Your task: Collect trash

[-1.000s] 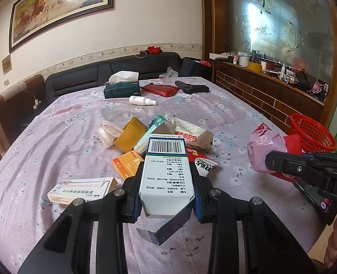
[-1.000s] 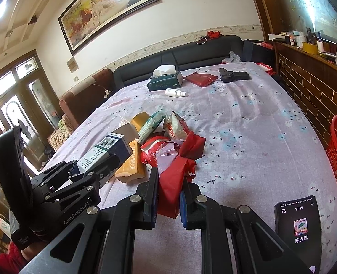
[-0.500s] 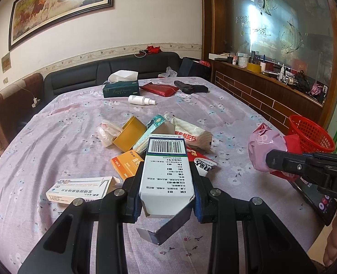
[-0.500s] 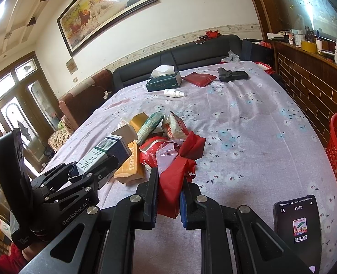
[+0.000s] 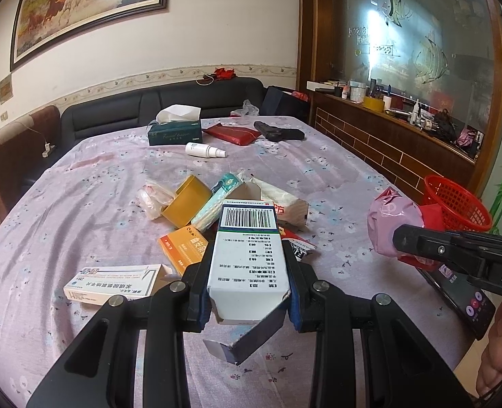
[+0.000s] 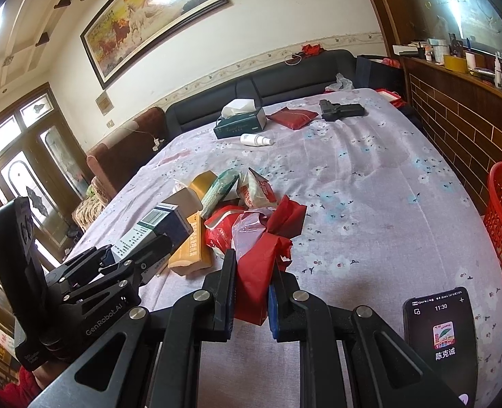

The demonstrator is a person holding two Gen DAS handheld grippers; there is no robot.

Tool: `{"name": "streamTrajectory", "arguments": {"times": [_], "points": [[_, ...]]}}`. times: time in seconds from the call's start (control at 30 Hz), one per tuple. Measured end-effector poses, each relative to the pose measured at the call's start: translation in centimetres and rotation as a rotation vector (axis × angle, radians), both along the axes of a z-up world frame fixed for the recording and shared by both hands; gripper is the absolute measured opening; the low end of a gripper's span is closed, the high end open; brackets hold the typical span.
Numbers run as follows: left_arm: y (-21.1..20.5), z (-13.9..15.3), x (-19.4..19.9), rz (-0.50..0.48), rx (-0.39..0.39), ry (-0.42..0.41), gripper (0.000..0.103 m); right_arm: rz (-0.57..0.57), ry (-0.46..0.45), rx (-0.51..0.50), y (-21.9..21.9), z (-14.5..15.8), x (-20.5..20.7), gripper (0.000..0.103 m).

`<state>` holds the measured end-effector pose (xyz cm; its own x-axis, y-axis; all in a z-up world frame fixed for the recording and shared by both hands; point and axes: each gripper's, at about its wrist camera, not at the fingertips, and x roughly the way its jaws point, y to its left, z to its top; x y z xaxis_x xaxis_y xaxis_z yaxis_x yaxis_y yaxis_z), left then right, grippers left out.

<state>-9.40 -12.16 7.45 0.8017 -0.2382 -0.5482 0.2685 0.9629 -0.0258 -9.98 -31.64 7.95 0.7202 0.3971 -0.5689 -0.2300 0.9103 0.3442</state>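
My left gripper (image 5: 249,301) clamps a white barcoded cardboard box (image 5: 247,261); my right gripper (image 6: 251,297) pinches a crumpled red plastic wrapper (image 6: 262,258), both above the table's (image 6: 370,204) near edge.

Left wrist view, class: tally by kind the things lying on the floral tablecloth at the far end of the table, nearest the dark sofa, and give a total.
dark green cardboard tissue box: 1
white plastic spray bottle: 1
flat red pouch: 1
black pistol-shaped object: 1
Total: 4
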Motion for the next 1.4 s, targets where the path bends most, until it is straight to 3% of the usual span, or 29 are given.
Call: {"name": "streamTrajectory", "arguments": {"times": [1.4], "points": [[-1.2,0.4,0.1,-0.032,-0.001,0.006,0.033,-0.014,0.005,0.054,-1.8,0.1,-0.1,0.016]]}}
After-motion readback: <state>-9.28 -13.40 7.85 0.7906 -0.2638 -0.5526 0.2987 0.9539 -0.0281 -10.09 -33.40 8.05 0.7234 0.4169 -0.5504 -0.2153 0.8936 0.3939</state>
